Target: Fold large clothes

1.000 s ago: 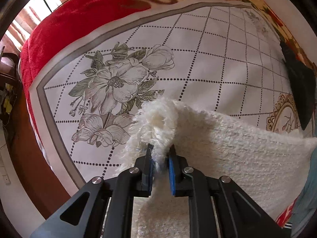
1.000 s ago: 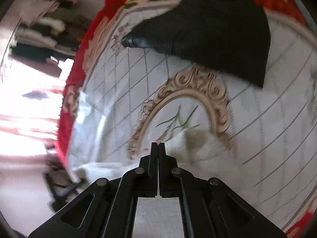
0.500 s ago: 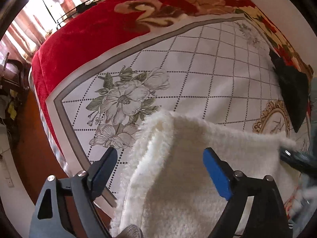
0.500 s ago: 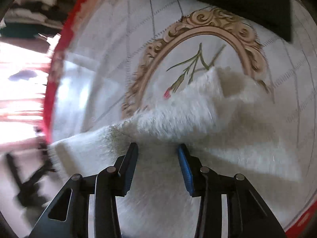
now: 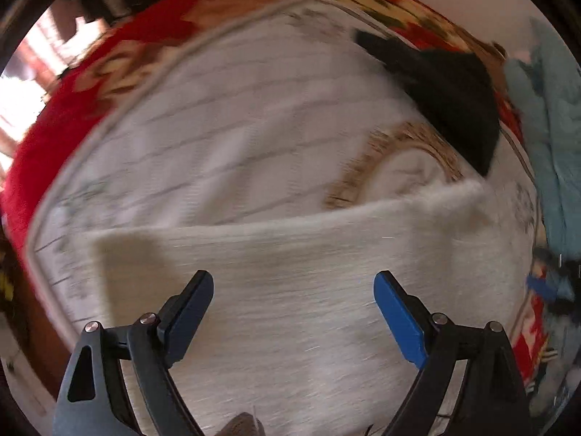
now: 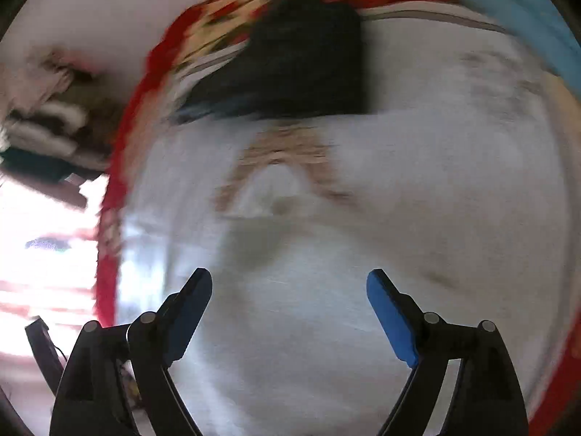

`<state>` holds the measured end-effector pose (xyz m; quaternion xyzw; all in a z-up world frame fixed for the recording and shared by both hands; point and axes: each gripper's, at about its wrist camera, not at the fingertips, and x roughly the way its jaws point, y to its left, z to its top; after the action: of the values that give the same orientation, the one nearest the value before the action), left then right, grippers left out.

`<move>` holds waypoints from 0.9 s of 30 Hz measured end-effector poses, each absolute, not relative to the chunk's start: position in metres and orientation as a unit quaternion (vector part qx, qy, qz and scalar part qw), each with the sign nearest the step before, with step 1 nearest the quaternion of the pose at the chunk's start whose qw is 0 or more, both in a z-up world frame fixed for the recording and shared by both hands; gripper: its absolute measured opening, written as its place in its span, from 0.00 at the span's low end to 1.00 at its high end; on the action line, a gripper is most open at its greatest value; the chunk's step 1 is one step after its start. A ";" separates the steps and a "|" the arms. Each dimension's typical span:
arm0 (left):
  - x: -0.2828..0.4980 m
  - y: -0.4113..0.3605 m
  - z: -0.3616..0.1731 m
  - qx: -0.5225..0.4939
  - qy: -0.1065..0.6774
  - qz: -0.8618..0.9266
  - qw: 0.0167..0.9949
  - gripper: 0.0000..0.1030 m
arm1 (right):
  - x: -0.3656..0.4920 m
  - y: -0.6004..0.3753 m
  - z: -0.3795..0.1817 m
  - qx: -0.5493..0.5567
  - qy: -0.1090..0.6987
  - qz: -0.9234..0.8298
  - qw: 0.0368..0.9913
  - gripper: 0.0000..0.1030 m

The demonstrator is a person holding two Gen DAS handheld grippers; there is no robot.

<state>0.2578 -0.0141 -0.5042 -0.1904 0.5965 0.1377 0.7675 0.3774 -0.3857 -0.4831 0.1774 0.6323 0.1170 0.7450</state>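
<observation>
White printed bedspread (image 5: 232, 138) edged red, fluffy white garment (image 5: 308, 290) lying flat, left tool (image 5: 293, 285) apart, right tool (image 6: 289, 283) just spread, empty.

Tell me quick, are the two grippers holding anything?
Left gripper: open, just let go; fluffy white knitted garment lies below.
Right gripper: open, just opened, holding nothing.

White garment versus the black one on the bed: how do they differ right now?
The white garment is fuzzy and lies spread wide right under both open grippers; the black garment is dark, looks smaller, and sits farther back by the bed's red border. The white one shows a long straight far edge; the black one comes to a point. Both lie on the patterned bedspread, and neither is gripped.
</observation>
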 end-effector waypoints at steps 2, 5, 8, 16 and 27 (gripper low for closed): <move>0.275 -0.030 -0.521 -0.172 0.609 0.131 0.763 0.88 | 0.366 -0.421 -0.500 0.198 0.672 0.088 0.708 0.86; 0.297 -0.046 -0.558 -0.126 0.634 0.147 0.749 0.92 | 0.354 -0.446 -0.530 0.249 0.697 0.083 0.667 0.79; 0.306 -0.036 -0.574 -0.152 0.633 0.152 0.744 1.00 | 0.356 -0.439 -0.565 0.281 0.695 0.091 0.656 0.79; 0.304 -0.021 -0.558 -0.172 0.635 0.153 0.738 1.00 | 0.395 -0.395 -0.587 0.159 0.759 0.055 0.629 0.80; 0.246 -0.011 -0.538 -0.194 0.628 0.219 0.721 1.00 | 0.416 -0.272 -0.535 0.126 0.708 0.242 0.651 0.29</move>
<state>0.2459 -0.0106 -0.5381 -0.1936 0.6280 0.2192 0.7212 0.4159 -0.2722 -0.5352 0.1256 0.7084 0.2415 0.6512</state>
